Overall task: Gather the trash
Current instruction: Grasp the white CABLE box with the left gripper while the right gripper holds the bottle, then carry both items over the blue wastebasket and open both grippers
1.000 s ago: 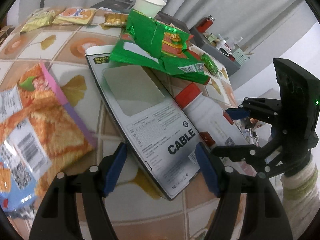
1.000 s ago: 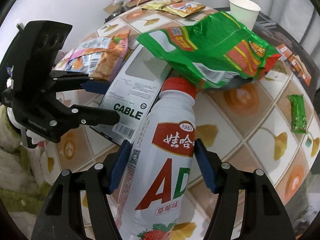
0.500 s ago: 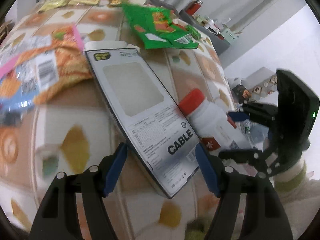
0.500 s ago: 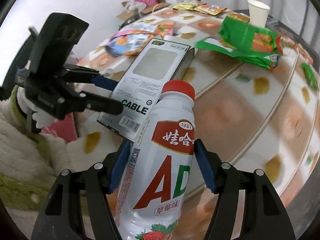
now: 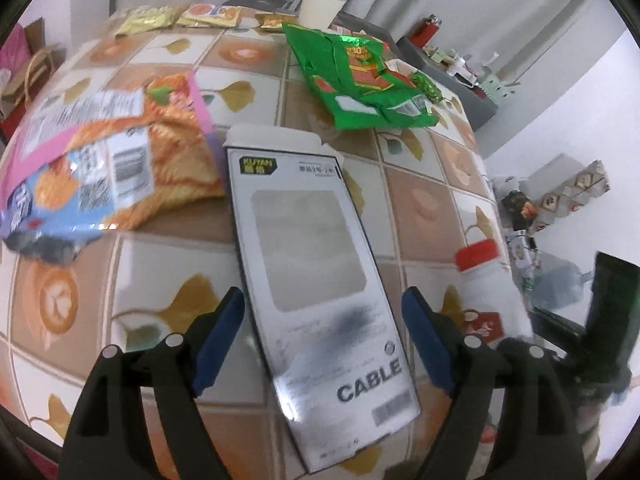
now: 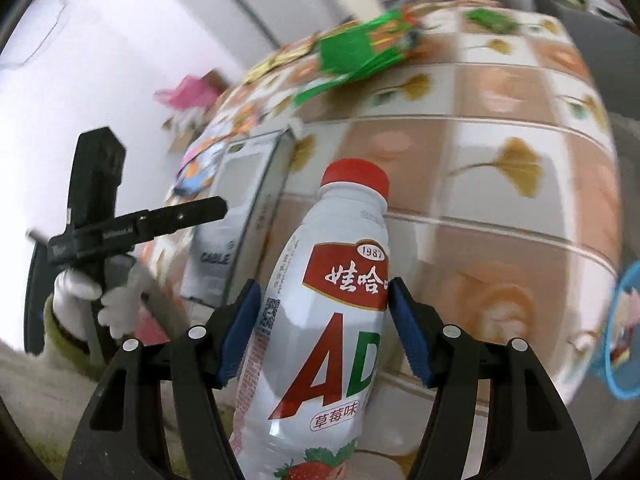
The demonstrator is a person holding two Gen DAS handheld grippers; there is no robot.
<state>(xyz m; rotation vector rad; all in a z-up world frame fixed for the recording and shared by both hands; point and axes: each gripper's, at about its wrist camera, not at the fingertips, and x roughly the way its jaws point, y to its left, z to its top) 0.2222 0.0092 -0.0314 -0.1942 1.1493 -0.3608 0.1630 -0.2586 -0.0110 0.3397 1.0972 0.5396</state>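
Note:
My left gripper (image 5: 322, 340) is shut on a white cable box (image 5: 316, 280) marked CABLE and holds it above the tiled table (image 5: 424, 200). My right gripper (image 6: 324, 324) is shut on a white drink bottle (image 6: 332, 320) with a red cap, held off the table's near edge. The bottle also shows in the left wrist view (image 5: 486, 300). The cable box (image 6: 236, 208) and the left gripper (image 6: 136, 224) show in the right wrist view. A green snack bag (image 5: 364, 84), an orange snack bag (image 5: 104, 156) and a paper cup (image 5: 322, 4) lie on the table.
Small yellow and orange packets (image 5: 180, 20) lie at the table's far edge. A small green wrapper (image 5: 428, 84) lies right of the green bag. A dark side table (image 5: 448, 68) with clutter stands beyond. A blue-rimmed container (image 6: 624, 328) shows at the right edge.
Both grippers have pulled back and lifted with their objects. The right gripper has swung right and tilted, so the table now sits farther off. Both grips are unchanged.

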